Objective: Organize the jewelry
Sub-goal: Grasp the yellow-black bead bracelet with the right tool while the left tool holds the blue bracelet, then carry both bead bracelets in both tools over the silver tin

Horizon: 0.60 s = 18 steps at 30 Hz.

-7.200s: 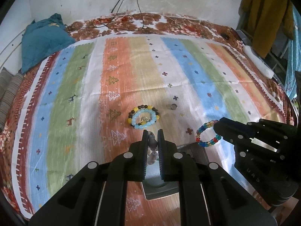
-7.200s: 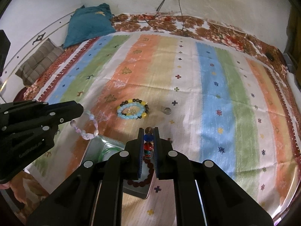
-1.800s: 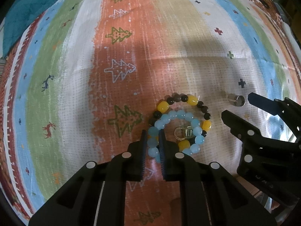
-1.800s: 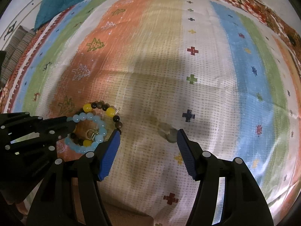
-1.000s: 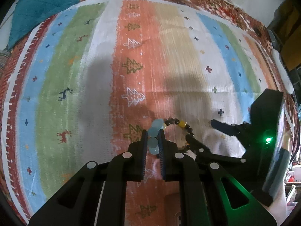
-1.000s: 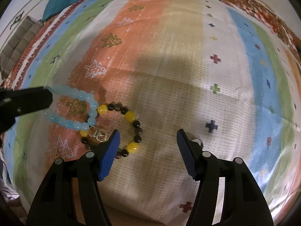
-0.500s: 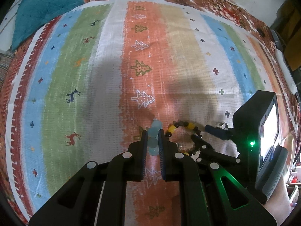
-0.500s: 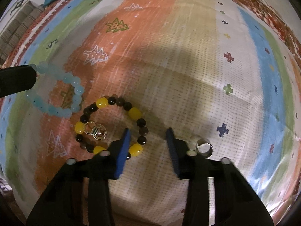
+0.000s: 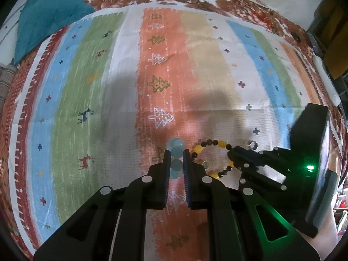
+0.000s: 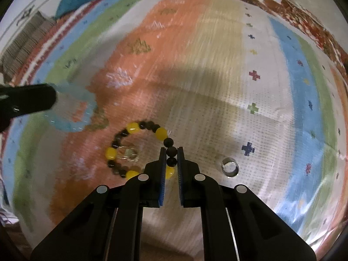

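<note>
My left gripper [image 9: 175, 158] is shut on a light blue bead bracelet [image 9: 175, 152] and holds it above the striped cloth; the bracelet hangs blurred in the right wrist view [image 10: 71, 111]. My right gripper [image 10: 170, 152] is shut on a yellow and dark bead bracelet [image 10: 132, 128] that lies on the orange stripe; it also shows in the left wrist view [image 9: 214, 144]. A small silver charm [image 10: 130, 153] lies inside that bracelet's loop. A silver ring [image 10: 229, 167] lies on the cloth to the right of my right gripper.
The striped cloth [image 9: 108, 87] covers a bed with a floral sheet. A teal cushion [image 9: 47, 15] sits at the back left corner. A folded grey cloth [image 10: 24, 37] lies at the left edge. The right gripper's body [image 9: 304, 163] stands close to my left gripper.
My left gripper lifted the light blue bracelet off the pile and drew it left. My right gripper moved left from the ring and closed on the yellow and dark bracelet.
</note>
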Each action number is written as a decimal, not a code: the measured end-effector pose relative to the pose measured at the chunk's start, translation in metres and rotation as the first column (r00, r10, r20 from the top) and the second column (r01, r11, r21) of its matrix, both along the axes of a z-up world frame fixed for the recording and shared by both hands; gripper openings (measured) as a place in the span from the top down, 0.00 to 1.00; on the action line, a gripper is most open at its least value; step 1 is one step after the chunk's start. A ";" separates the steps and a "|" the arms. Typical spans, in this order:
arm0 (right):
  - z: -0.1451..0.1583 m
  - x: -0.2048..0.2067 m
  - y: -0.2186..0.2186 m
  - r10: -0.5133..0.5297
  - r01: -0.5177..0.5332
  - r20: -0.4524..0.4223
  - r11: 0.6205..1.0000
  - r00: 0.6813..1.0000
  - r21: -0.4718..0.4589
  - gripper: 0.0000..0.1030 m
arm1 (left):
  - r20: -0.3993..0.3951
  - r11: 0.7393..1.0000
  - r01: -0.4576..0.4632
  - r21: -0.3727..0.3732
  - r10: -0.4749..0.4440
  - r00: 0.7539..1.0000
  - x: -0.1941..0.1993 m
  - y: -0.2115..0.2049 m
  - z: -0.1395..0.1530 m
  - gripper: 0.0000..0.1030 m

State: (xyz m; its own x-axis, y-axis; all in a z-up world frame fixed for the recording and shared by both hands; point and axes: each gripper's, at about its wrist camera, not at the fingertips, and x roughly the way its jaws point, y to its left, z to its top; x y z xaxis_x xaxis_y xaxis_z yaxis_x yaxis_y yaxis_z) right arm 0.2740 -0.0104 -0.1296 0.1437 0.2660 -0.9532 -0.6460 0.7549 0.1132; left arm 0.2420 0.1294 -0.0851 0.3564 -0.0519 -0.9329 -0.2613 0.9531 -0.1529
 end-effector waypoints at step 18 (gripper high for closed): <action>0.052 -0.025 -0.006 0.006 -0.013 0.080 0.996 0.997 0.087 0.90 | 0.042 0.999 0.022 0.035 -0.024 0.999 -0.018 -0.030 0.018 0.89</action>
State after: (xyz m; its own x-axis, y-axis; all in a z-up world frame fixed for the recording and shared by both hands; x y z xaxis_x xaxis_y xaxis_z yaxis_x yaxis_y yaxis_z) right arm 0.2493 -0.0163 -0.0773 0.2148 0.3496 -0.9119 -0.6629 0.7379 0.1268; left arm 0.2239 0.0998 -0.0667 0.3945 -0.0286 -0.9185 -0.2335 0.9636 -0.1303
